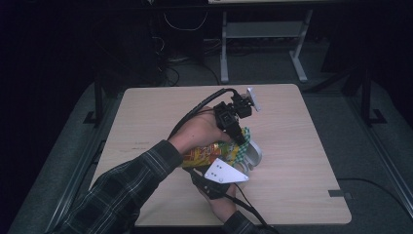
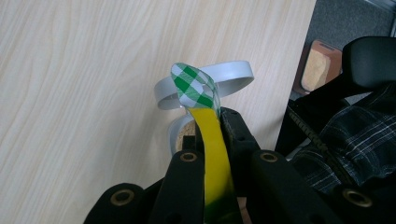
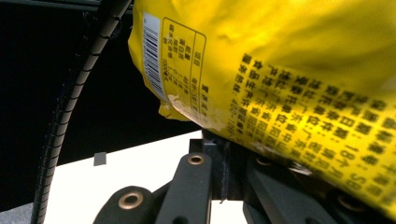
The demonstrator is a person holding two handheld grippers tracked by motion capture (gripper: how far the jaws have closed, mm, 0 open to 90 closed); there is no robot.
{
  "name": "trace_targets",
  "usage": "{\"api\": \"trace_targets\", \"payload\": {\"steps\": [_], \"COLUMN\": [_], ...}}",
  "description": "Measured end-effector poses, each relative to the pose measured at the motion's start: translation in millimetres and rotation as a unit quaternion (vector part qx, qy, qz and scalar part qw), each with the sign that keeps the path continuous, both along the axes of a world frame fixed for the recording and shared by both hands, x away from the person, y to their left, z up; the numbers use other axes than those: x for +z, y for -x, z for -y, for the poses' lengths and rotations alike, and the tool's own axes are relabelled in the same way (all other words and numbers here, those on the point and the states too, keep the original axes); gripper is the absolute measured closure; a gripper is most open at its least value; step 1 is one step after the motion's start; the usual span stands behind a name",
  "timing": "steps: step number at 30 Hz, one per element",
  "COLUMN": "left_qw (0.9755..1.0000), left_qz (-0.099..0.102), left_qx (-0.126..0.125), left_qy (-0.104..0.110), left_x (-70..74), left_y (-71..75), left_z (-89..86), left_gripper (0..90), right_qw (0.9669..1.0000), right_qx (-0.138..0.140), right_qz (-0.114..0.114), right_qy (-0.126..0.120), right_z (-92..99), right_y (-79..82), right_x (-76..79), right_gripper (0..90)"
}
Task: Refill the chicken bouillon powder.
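Note:
A yellow snack bag (image 1: 207,153) with a green-and-white checked end (image 1: 246,134) is held above the wooden table (image 1: 156,112), between both grippers. My left gripper (image 1: 241,141) comes down from above, shut on the bag's flat edge just below the checked end (image 2: 194,86). In the left gripper view the yellow strip (image 2: 215,158) runs between its jaws (image 2: 210,135). My right gripper (image 1: 210,168) reaches in from below, under its grey plate. It (image 3: 219,140) is shut at the lower edge of the bag (image 3: 280,70), which hides the jaw tips. A pale grey ring (image 1: 253,155) (image 2: 229,74) lies on the table behind the bag.
The table's right half and far left are bare wood (image 1: 292,126). A small grey mark (image 1: 338,193) sits at its right front edge. Behind the table stand white desk legs (image 1: 224,48) and cables on a dark floor. A plaid sleeve (image 2: 364,130) is close beside the left gripper.

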State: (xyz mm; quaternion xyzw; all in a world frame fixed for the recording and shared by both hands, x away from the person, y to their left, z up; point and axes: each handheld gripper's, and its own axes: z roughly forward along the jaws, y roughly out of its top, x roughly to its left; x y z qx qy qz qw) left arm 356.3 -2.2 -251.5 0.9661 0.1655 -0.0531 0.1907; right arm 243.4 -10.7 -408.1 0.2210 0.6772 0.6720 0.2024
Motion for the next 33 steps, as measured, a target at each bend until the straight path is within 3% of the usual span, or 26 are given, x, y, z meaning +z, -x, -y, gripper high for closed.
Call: {"api": "trace_targets", "payload": {"steps": [28, 33], "left_qw": [0.9999, 1.0000], "left_qz": [-0.001, 0.001], "left_qx": [-0.004, -0.001], "left_qy": [-0.010, -0.004], "left_x": [1.3, 1.8], "left_y": [0.4, -0.3], "left_z": [3.5, 3.2], "left_gripper": [88.9, 87.8], "right_qw": [1.0000, 1.0000], "right_qx": [0.001, -0.001], "right_qz": [0.001, 0.003], "right_qy": [-0.004, -0.004], "right_z": [0.4, 1.0], "right_y": [0.7, 0.6], "right_x": [0.8, 1.3], "right_gripper": [90.0, 90.0]}}
